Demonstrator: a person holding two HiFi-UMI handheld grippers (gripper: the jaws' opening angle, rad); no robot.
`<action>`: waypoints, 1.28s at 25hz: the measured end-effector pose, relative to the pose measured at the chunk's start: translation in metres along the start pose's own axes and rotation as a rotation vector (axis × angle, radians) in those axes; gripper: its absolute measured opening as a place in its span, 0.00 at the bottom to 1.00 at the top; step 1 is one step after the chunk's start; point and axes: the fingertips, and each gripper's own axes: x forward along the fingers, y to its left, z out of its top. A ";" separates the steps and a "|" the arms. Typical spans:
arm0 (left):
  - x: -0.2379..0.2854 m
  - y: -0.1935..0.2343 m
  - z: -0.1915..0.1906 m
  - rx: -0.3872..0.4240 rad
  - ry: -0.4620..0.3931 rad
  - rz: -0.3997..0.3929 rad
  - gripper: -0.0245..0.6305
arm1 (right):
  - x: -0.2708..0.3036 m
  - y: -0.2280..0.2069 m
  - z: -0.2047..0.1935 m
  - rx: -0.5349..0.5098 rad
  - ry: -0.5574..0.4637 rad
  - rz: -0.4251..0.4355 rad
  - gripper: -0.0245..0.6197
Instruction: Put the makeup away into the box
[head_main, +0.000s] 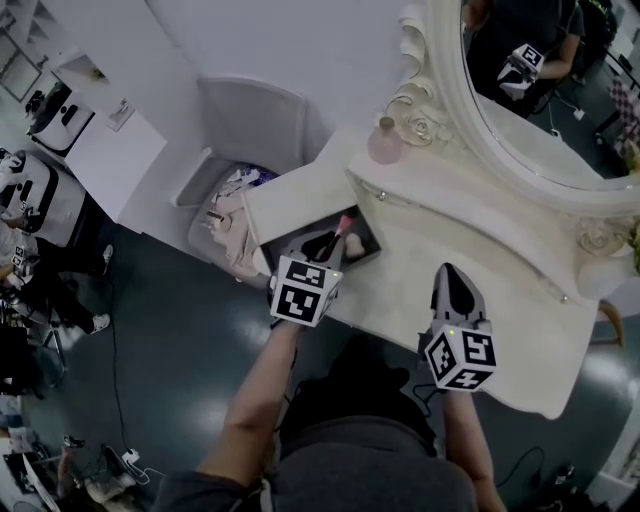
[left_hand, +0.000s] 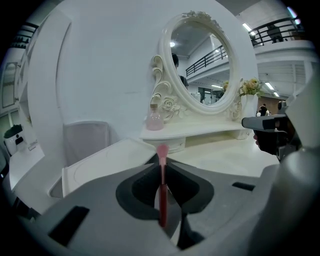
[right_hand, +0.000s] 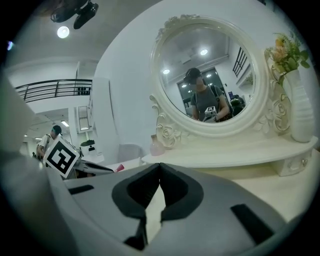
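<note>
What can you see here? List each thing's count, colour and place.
table: 1, white, centre
mirror: 1, white frame, back of table
bottle: 1, pink, shelf beside mirror
box: 1, dark, table's left corner
brush: 1, pink, held over box
chair: 1, grey, left of table
vase: 1, white, shelf right of mirror
left gripper: 1, grey, shut on brush
right gripper: 1, grey, shut, empty, over table

Pink makeup brush (left_hand: 162, 190) clamped in the left hand-held gripper (left_hand: 163, 165) over a dark, seemingly open box (head_main: 368, 236)
</note>
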 end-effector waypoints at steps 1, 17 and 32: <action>0.001 0.003 -0.002 -0.003 0.006 -0.003 0.11 | 0.003 0.003 -0.001 -0.001 0.003 0.003 0.04; 0.026 0.024 -0.050 0.027 0.179 -0.066 0.11 | 0.037 0.022 -0.007 -0.008 0.044 0.009 0.04; 0.047 0.031 -0.071 0.010 0.278 -0.095 0.11 | 0.048 0.018 -0.007 -0.010 0.053 -0.022 0.04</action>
